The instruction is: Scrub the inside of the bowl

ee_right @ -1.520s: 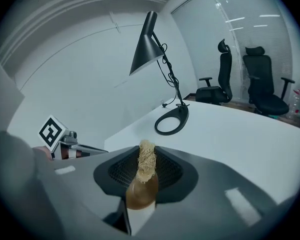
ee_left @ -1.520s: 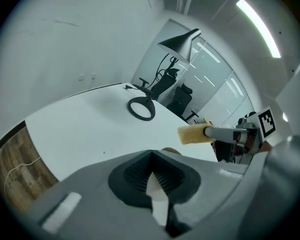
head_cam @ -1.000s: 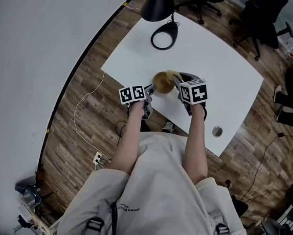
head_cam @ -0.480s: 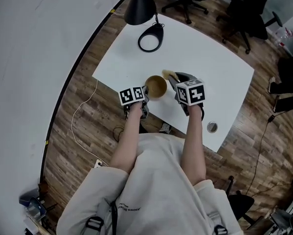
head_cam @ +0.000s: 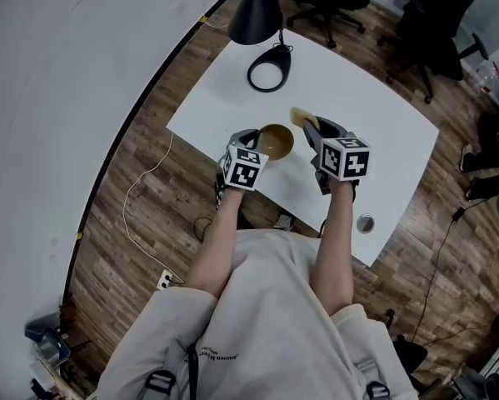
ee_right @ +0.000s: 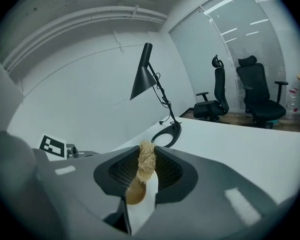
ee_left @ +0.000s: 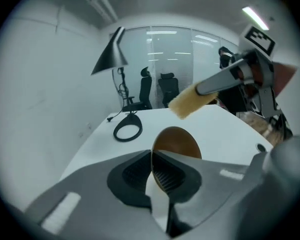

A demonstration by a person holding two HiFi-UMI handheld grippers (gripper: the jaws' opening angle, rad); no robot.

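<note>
White surface [head_cam: 382, 132], office room. Left gripper [head_cam: 251, 142] pinched tight on rim of round brown bowl [head_cam: 276, 141], near edge. Right gripper [head_cam: 312, 128] squeezes tan rough scrub pad [head_cam: 302, 117], just beside bowl. Best: hold bowl steady, push pad inside, rub round.

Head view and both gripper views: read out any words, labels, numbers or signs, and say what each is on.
Nothing is legible.
The shirt: a small line of print on the front, too small to read.
The cube on the left gripper and the cube on the right gripper: black-and-white square markers, no letters or digits.
The bowl, scrubber and lamp: no print.
</note>
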